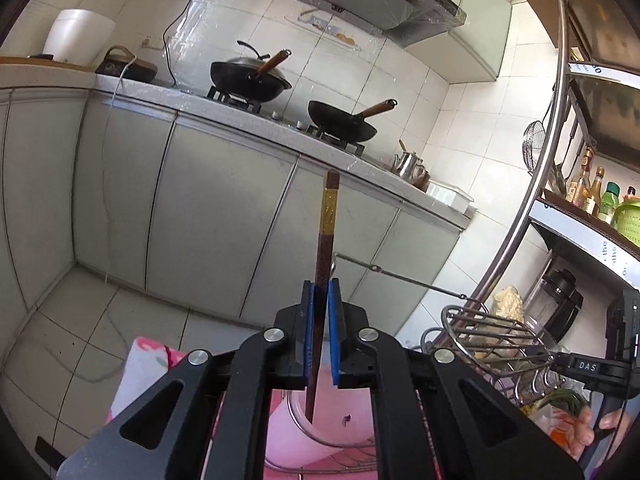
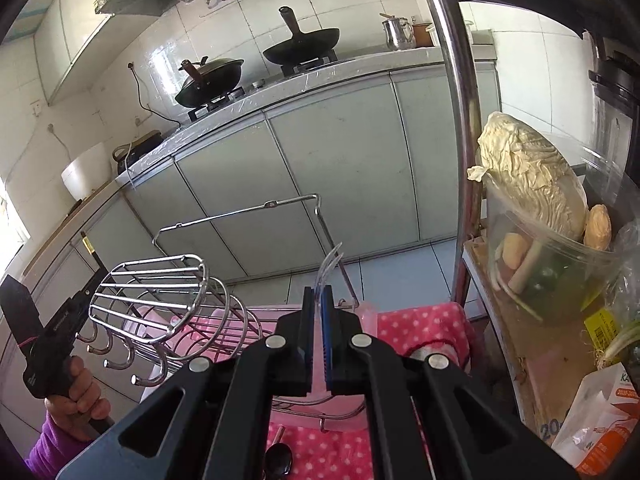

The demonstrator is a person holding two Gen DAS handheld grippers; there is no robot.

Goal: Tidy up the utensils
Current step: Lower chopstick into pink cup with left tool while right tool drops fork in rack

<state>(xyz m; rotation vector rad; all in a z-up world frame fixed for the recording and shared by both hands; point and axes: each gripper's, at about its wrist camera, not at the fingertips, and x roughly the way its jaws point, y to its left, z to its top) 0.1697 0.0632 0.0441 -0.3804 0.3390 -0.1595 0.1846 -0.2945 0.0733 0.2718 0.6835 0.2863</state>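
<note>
My left gripper [image 1: 322, 292] is shut on a dark brown chopstick [image 1: 326, 240] with a gold band near its top; the stick points upward and its lower end hangs over a white cup [image 1: 320, 436]. My right gripper [image 2: 319, 296] is shut on a clear plastic fork [image 2: 329, 270] whose tines stick up above the pads. A wire utensil basket [image 2: 156, 292] with hooks stands left of the right gripper, on a metal rack over a pink dotted cloth [image 2: 420, 328]. A black spoon [image 2: 278, 456] lies on the cloth below.
Grey cabinets [image 1: 224, 216] and a counter with two black woks [image 1: 250, 76] lie ahead. A steel shelf post [image 2: 456, 120] rises on the right, beside a tub holding a cabbage [image 2: 528, 180]. Bottles [image 1: 592, 188] stand on a shelf.
</note>
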